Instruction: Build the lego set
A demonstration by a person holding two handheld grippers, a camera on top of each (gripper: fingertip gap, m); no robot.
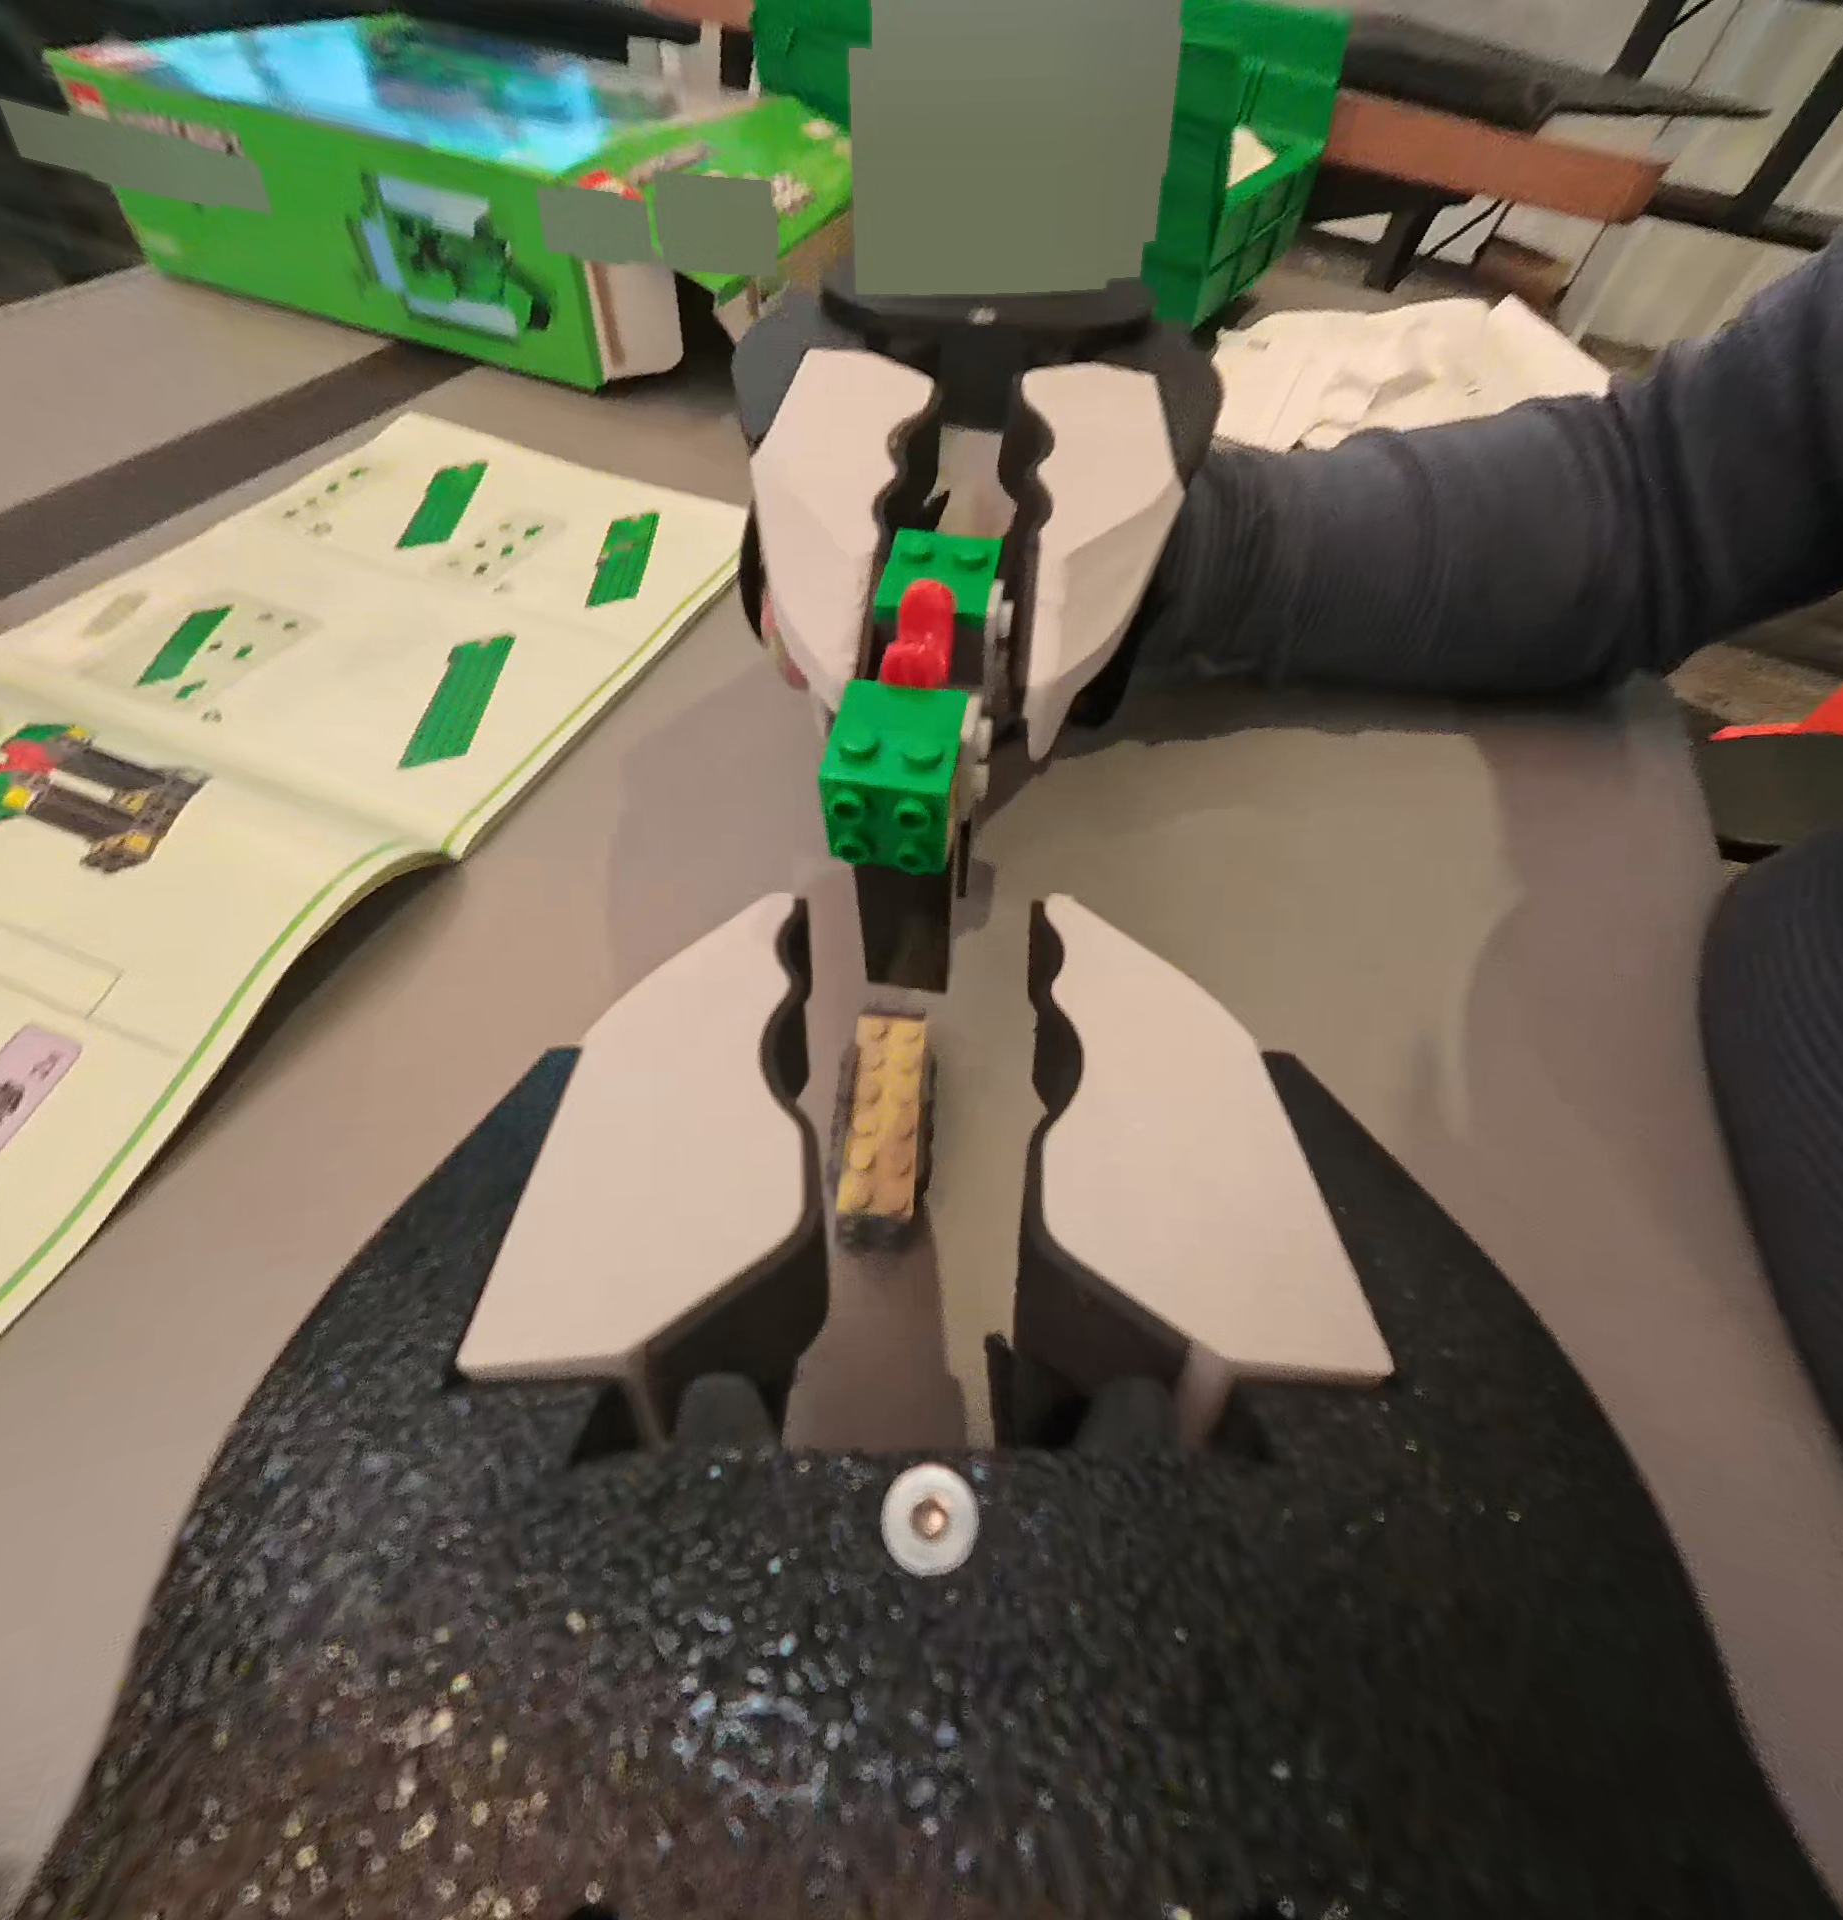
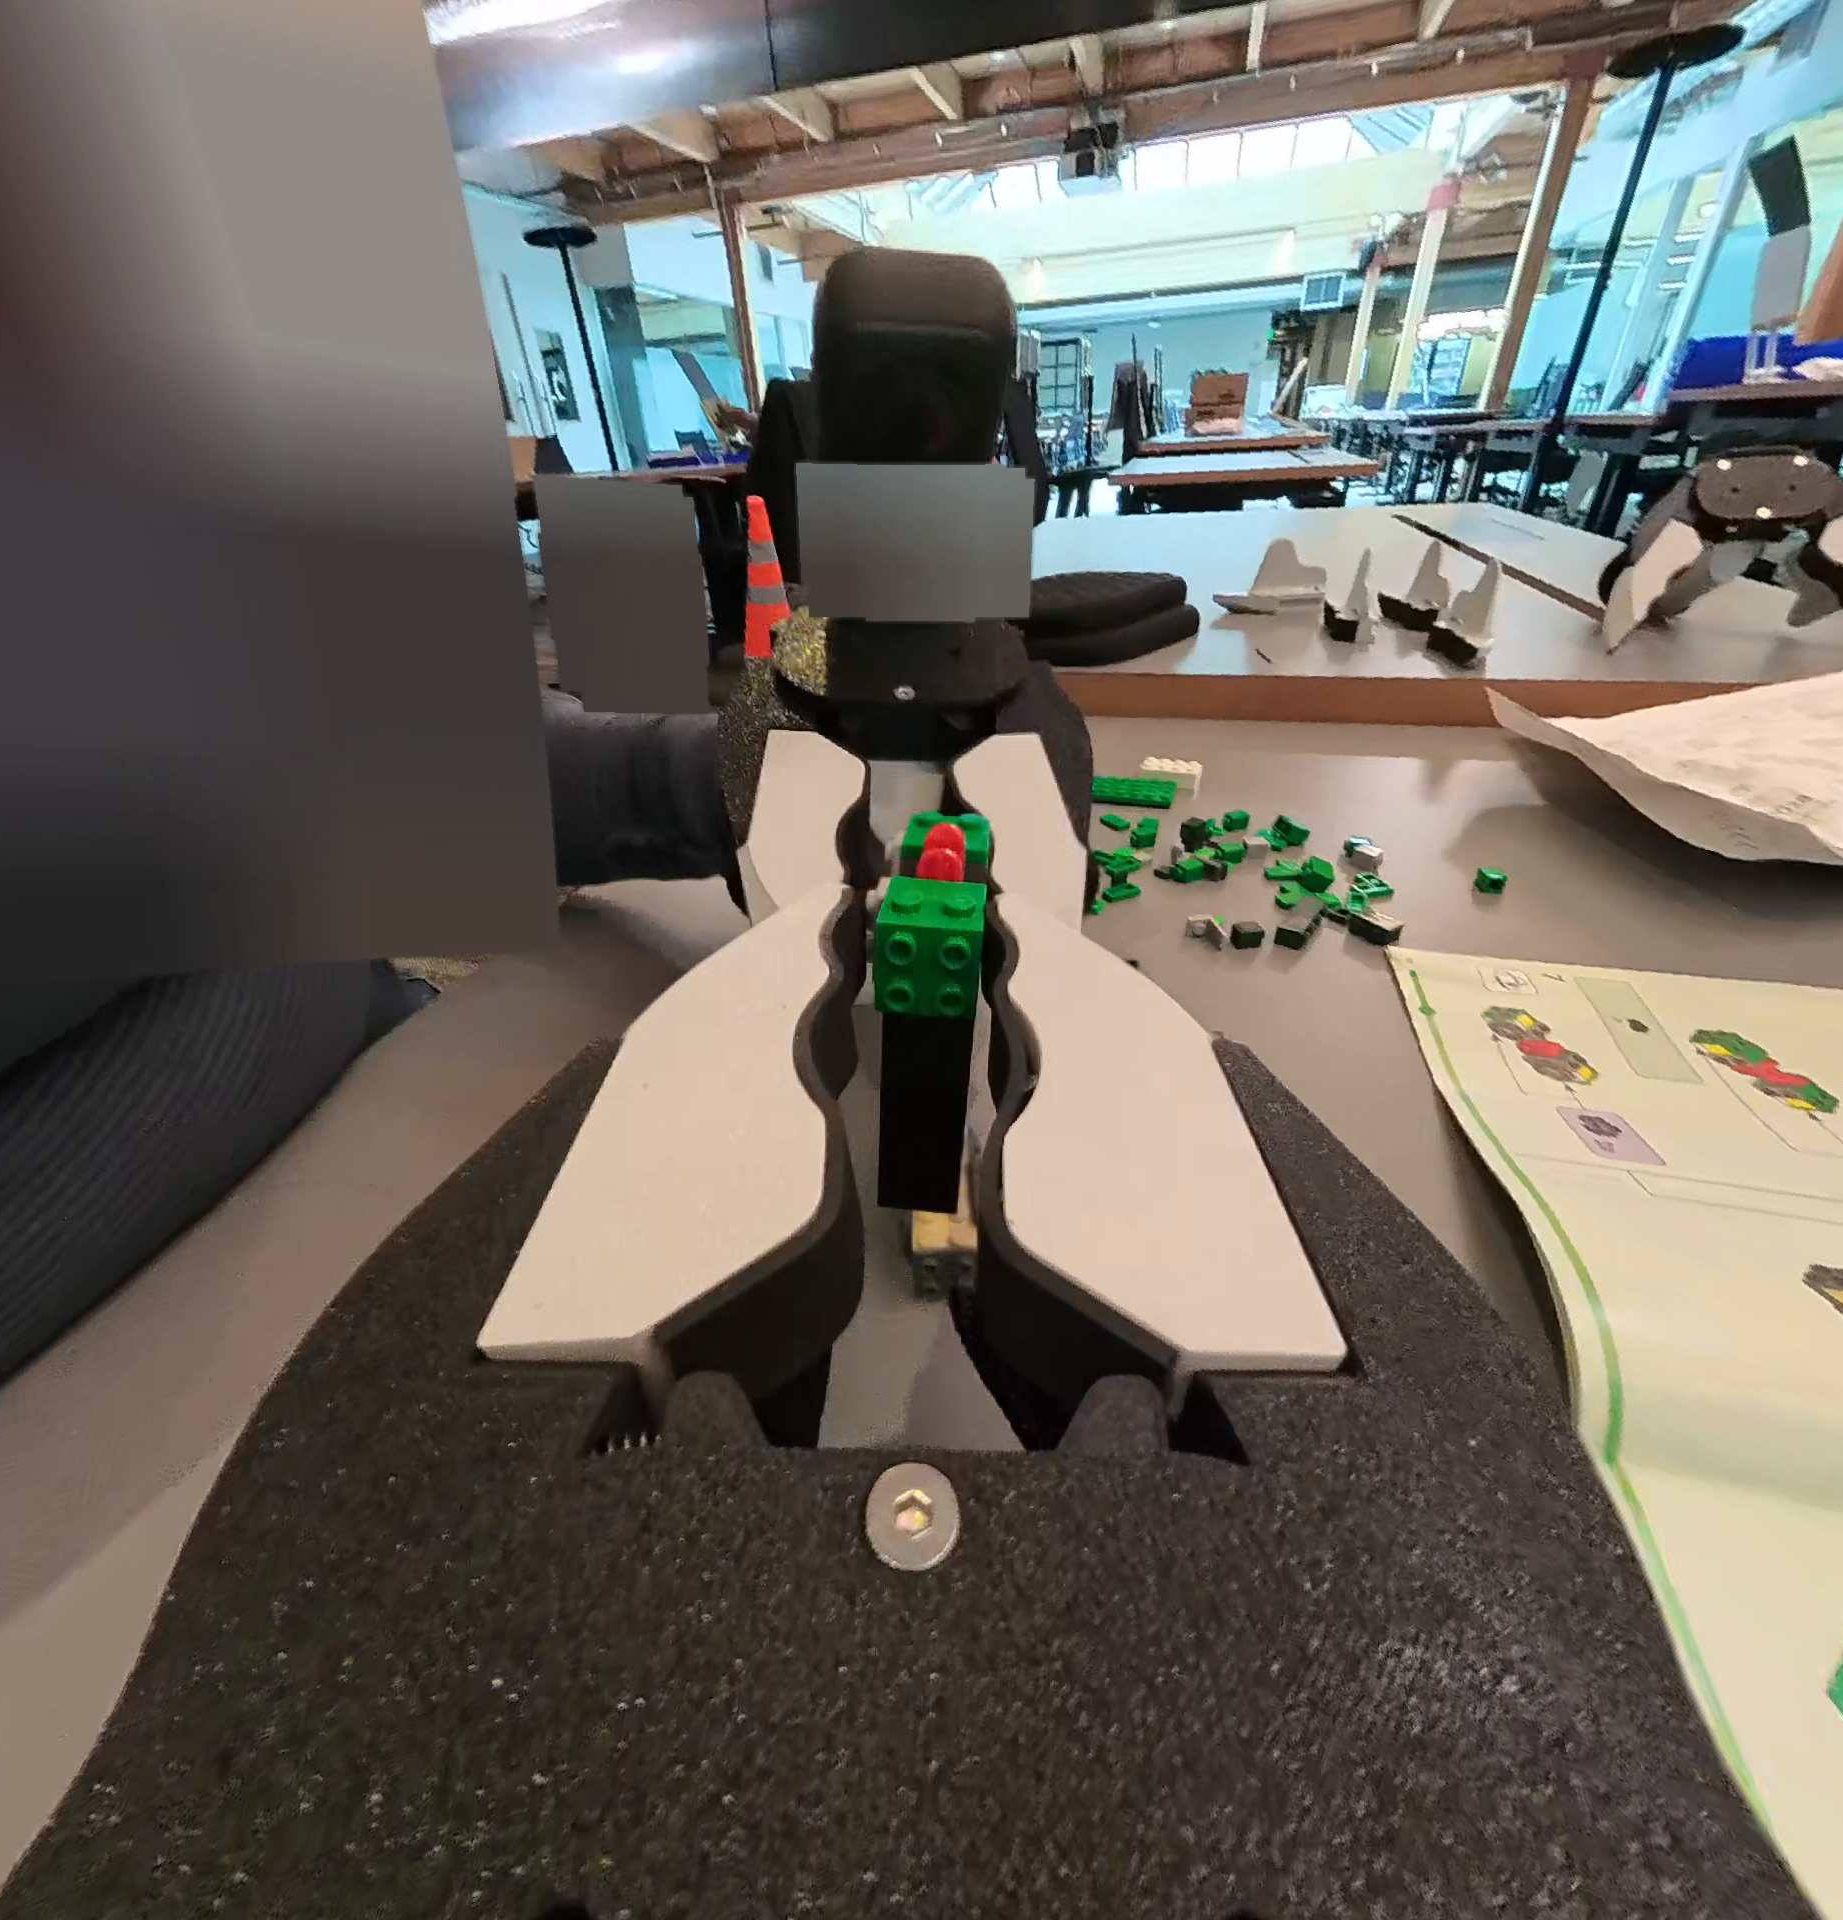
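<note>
My right gripper is shut on a lego assembly: green bricks at each end, a red piece between them and a black leg hanging down. It holds the assembly above the grey table. In the left wrist view the right gripper faces me, with the assembly sticking out towards me. My left gripper is open, its tips just short of the near green brick. A tan studded plate on a dark base lies between the left fingers, untouched. A tan piece also shows under the black leg.
An open instruction booklet lies at the left, also in the right wrist view. A green lego box stands at the back. Loose green pieces are scattered beside white paper. A person's dark sleeve crosses the right. The tips of one gripper are about 4 cm away from the tips of the other.
</note>
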